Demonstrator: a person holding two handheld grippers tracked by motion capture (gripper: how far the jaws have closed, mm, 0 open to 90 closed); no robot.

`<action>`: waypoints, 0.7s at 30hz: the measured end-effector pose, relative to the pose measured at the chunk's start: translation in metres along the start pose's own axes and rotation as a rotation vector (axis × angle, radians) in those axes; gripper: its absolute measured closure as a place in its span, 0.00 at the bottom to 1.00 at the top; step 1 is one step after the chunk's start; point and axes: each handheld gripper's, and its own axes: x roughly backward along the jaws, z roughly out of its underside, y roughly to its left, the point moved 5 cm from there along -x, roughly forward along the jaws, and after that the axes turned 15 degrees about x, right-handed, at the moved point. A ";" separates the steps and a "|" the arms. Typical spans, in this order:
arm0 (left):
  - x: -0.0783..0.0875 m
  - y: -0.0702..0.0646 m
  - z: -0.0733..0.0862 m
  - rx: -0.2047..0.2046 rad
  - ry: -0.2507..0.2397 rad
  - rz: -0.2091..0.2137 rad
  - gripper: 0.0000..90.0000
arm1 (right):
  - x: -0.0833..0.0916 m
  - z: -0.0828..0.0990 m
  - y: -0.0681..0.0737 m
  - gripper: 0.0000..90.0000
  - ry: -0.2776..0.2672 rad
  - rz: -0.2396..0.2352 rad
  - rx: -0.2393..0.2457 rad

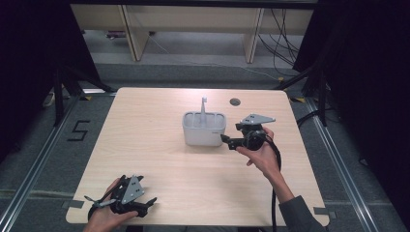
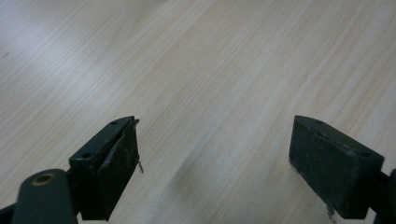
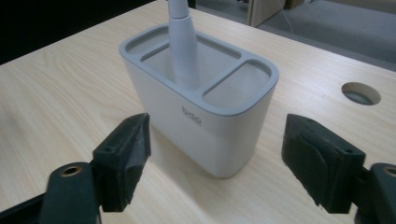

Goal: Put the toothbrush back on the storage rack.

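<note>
A white holder (image 1: 204,129) with three compartments stands on the table a little beyond its middle. A white handle (image 1: 204,108) stands upright in its middle compartment. My right gripper (image 1: 225,140) is level at the holder's right side and points at it. In the right gripper view the holder (image 3: 205,107) and the handle (image 3: 182,42) are just ahead of the right gripper (image 3: 215,158), whose jaws are wide open and touch nothing. My left gripper (image 1: 149,205) rests at the table's near left corner. In its own view the left gripper (image 2: 215,163) is open over bare wood.
The light wooden table (image 1: 145,145) has a round cable hole (image 1: 235,102) behind the holder, also seen as the hole (image 3: 360,93) in the right gripper view. A black cable trails from the right gripper toward the near edge. Grey floor and dark curtains surround the table.
</note>
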 end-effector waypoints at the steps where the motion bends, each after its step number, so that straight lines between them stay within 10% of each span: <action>1: 0.000 0.000 0.000 0.000 0.001 0.000 0.17 | -0.001 0.001 0.000 0.24 -0.013 0.000 0.014; 21: 0.000 0.000 0.000 0.001 -0.001 0.000 0.17 | 0.004 0.034 0.026 0.22 0.043 -0.057 0.008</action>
